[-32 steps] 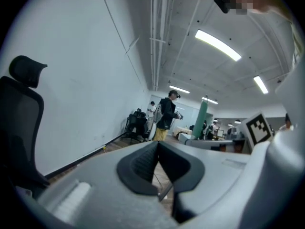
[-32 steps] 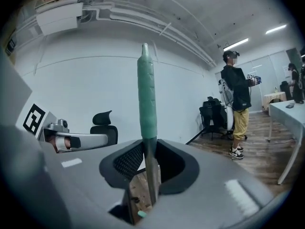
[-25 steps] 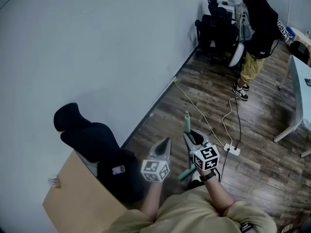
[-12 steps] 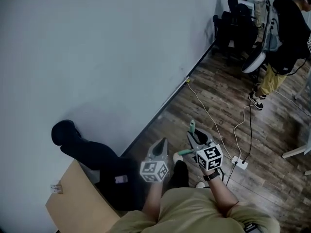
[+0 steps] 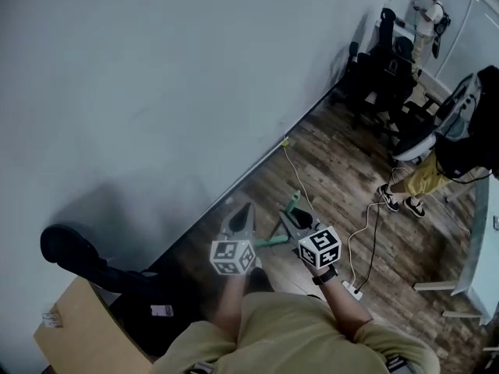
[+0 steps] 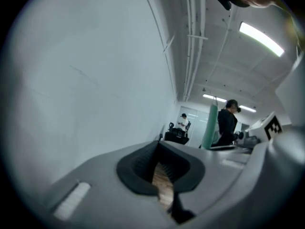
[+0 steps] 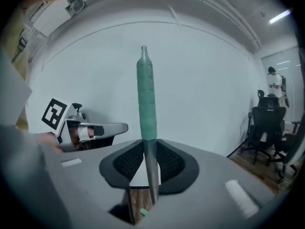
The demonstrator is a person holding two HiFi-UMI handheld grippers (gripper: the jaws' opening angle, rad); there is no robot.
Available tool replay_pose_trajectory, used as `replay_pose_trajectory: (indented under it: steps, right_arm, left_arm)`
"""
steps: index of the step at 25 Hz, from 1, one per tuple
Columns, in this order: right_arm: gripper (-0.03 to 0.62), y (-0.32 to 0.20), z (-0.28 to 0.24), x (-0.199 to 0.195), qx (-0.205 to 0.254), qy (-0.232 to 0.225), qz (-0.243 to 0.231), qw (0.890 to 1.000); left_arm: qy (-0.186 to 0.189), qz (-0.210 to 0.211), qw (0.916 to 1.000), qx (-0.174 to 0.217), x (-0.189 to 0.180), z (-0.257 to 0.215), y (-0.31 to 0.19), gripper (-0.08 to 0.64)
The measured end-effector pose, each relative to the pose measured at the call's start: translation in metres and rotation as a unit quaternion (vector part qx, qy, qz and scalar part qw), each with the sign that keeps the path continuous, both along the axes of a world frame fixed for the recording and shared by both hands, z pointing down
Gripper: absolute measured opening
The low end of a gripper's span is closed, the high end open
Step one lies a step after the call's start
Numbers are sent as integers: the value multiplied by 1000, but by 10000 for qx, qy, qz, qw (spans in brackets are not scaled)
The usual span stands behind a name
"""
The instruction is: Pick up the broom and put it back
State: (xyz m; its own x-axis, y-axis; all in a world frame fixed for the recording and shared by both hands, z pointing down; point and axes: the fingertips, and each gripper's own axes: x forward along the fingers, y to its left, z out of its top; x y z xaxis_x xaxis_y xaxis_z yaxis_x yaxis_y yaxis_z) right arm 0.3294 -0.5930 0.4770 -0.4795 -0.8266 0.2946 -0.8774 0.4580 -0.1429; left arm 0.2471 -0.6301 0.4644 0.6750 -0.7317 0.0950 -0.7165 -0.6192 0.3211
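My right gripper (image 5: 301,223) clamps the broom (image 7: 145,94) on its thin shaft, left gripper (image 5: 238,216) closed empty; mid-carry sway could twist it loose.

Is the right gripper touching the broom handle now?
Touching. The right gripper pinches the broom handle between its pads, seen plainly in the right gripper view; its jaws have just closed further.

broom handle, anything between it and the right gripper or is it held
Nothing visible: the right gripper, its jaws just tightened, is closed on the broom, on its metal shaft below the green grip. The left gripper is apart from it.
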Motion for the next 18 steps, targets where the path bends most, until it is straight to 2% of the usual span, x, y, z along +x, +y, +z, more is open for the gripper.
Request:
replay_pose_trajectory:
  steps: [4, 8, 13, 18]
  right_arm:
    - [91, -67, 35, -48, -296, 313, -622, 9971]
    - [91, -107, 97, -97, -670, 823, -1395, 9845]
    - [91, -141, 178, -137, -1279, 1234, -2087, 9617]
    - [91, -175, 243, -153, -1776, 1275, -2565, 9415]
  left_arm:
    - [68, -250, 9996, -133, -44, 16, -63, 0]
    - [48, -930, 9936, -635, -105, 62, -99, 0]
    - [-110, -1649, 9780, -1272, -170, 126, -114, 0]
    - [-261, -2278, 9566, -1797, -198, 181, -123, 0]
